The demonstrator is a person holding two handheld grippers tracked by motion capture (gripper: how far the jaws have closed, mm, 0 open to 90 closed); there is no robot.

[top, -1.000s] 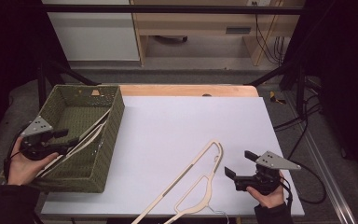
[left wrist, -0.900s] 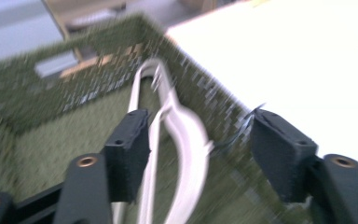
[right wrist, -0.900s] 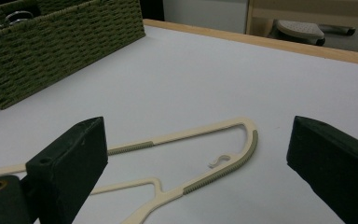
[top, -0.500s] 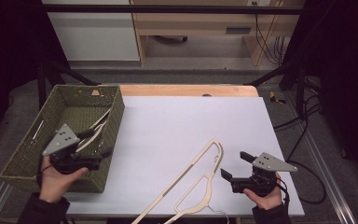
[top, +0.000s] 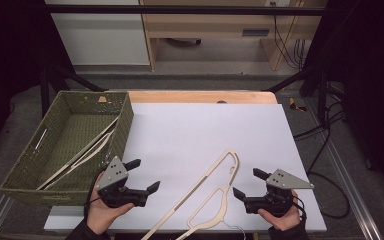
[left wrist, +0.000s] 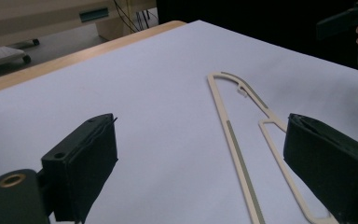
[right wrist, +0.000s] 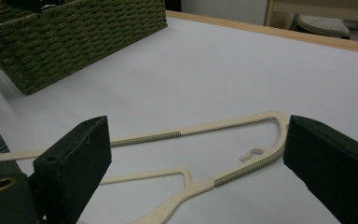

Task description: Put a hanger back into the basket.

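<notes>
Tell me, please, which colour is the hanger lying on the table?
The hanger is cream, with darker beige ribbed strips on its arms; the right gripper view shows it best.

My right gripper (right wrist: 196, 172) hangs low over the white table sheet (right wrist: 242, 74), its two black padded jaws spread wide with nothing between them. Beyond the gap lies a cream plastic clothes hanger (right wrist: 200, 154), flat on the sheet, its small hook curled inside the frame and ribbed grip strips along its arms. Farther off at the upper left stands an olive-green woven basket (right wrist: 74, 37), well apart from the hanger
</notes>
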